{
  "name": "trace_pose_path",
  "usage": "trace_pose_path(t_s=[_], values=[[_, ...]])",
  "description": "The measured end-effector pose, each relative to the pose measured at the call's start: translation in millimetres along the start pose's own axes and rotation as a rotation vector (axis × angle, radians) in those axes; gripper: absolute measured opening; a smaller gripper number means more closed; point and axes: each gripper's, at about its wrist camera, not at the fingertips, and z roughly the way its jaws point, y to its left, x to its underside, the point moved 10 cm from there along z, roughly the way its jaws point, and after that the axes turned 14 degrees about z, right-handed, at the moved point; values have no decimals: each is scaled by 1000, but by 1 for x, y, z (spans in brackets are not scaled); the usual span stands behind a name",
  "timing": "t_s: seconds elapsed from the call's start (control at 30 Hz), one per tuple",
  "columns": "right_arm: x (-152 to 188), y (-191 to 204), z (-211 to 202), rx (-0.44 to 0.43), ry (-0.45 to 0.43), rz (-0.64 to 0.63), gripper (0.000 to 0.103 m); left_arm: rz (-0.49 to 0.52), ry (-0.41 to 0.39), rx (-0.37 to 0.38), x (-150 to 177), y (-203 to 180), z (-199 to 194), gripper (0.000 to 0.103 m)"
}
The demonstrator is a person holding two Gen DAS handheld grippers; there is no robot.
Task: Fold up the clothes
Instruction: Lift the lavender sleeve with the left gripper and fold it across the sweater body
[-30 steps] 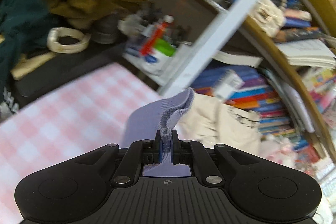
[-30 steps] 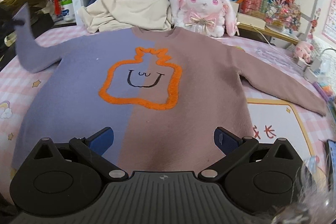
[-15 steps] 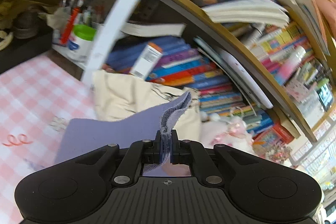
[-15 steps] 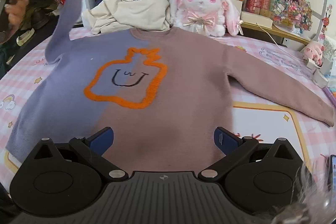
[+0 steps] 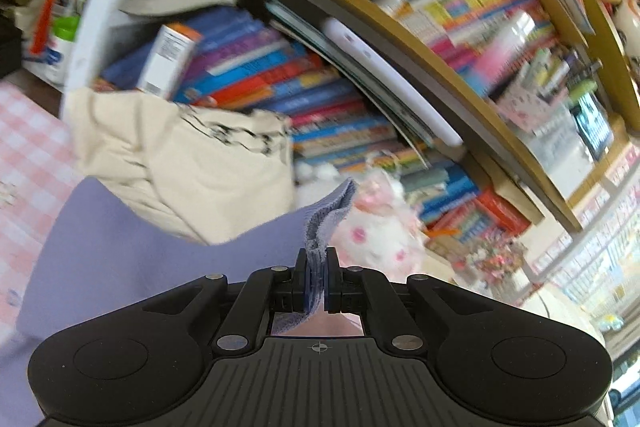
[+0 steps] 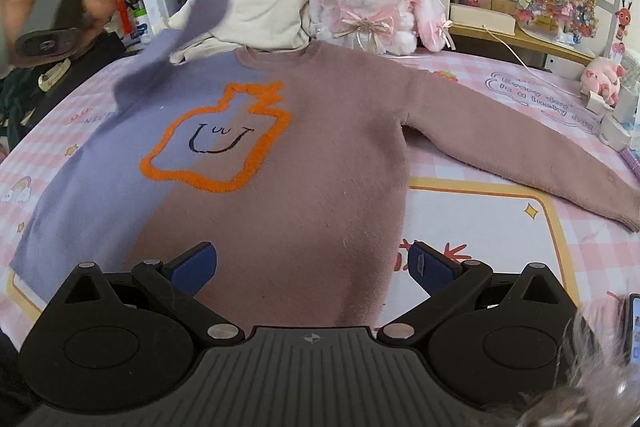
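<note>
Left hand-held gripper (image 5: pixel 316 281) clamped on purple sleeve (image 5: pixel 326 215), right hand-held gripper (image 6: pixel 312 263) wide open

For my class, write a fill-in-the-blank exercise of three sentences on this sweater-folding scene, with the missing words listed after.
1. The left gripper is shut on the sweater's ______ sleeve.
2. The outline on the sweater chest is ______ in colour.
3. The right gripper hangs over the hem with its jaws ______.

Missing words: purple; orange; open
</note>
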Motion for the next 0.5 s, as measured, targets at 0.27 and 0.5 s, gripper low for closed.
trace_pose_path(t_s=[0.27,0.5], values=[[3,-16,-4,16,6,23,103,-7,84,8,23,-15,32,4],[6,-21,-8,22,2,40,103,-18,30,46,15,-19,18,68]])
